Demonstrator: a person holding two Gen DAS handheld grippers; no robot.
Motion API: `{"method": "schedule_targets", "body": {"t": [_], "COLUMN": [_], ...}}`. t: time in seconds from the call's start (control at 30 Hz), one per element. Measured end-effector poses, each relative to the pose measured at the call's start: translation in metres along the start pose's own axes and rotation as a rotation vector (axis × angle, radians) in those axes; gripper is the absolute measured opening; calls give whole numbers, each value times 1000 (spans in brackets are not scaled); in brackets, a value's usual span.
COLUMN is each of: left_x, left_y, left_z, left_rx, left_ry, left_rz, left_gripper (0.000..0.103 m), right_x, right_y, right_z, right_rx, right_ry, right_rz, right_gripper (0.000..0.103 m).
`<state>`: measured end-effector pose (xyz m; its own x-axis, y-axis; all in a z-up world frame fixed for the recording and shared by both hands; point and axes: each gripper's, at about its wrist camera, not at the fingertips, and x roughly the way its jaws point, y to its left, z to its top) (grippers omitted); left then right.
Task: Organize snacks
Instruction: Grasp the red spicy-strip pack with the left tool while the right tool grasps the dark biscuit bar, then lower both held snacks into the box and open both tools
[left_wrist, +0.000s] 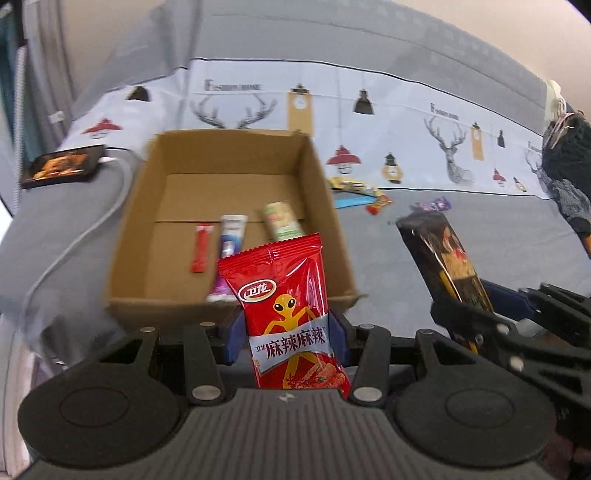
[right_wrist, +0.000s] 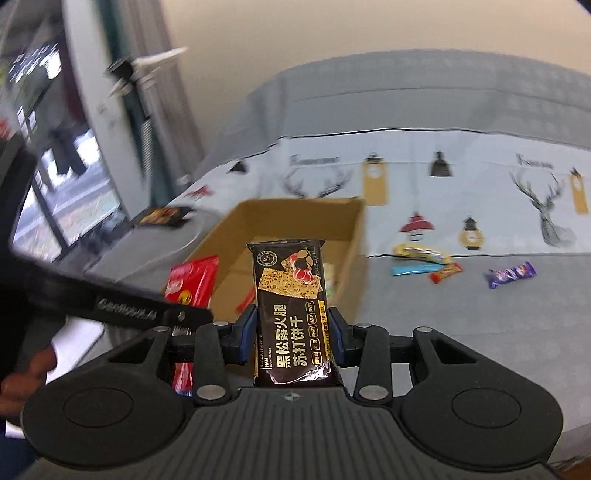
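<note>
Left gripper (left_wrist: 284, 328) is clamped on a red spicy-strip packet (left_wrist: 286, 291), blue pads pinching the pouch across its lower middle, upper half standing free above the jaws. We see it held over the near wall of the cardboard box (left_wrist: 147, 206).

Right gripper (right_wrist: 293, 332) is clenched on a dark soda-cracker pack (right_wrist: 290, 306), gripped at mid-length and upright, just short of the box's near edge.

Handling, as we judge it: red packet is light, soft, glossy film, likely slippery and air-puffed; a pinch across the flat middle suits it, not the crimped ends. Cracker pack is light but stiffer, its contents brittle, so we keep the squeeze gentle and on the narrow sides.

Box already holds a red stick sachet (left_wrist: 201, 247), a white-and-purple tube (left_wrist: 229, 251) and a pale green packet (left_wrist: 282, 219).

More wrapped snacks lie on the grey sofa seat (right_wrist: 480, 332) right of the box, near its back edge: a yellow bar (right_wrist: 421, 253), a purple candy (right_wrist: 511, 274).
</note>
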<state>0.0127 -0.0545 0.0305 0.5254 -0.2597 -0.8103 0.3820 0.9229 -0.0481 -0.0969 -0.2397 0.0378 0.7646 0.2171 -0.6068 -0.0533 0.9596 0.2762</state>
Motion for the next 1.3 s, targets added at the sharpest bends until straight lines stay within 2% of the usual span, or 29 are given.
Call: {"method": "schedule_targets", "body": {"t": [0.13, 0.33, 0.9, 1.3], "left_x": [-13, -23, -28, -19], "left_y": [20, 32, 39, 48], "left_z": [-13, -21, -24, -16], "left_rx": [-21, -48, -57, -70], "left_ry": [-27, -51, -67, -56], "left_rz": [12, -14, -42, -46], "left_gripper": [52, 52, 52, 52], "right_x": [-3, -3, -1, 14], "right_y": [34, 57, 63, 61], "right_z": [-8, -10, -8, -5], "right_rx": [-77, -137, -187, -172], "right_ry": [47, 60, 68, 90], "right_rz": [-6, -36, -63, -59], "right_gripper": [41, 41, 41, 41]}}
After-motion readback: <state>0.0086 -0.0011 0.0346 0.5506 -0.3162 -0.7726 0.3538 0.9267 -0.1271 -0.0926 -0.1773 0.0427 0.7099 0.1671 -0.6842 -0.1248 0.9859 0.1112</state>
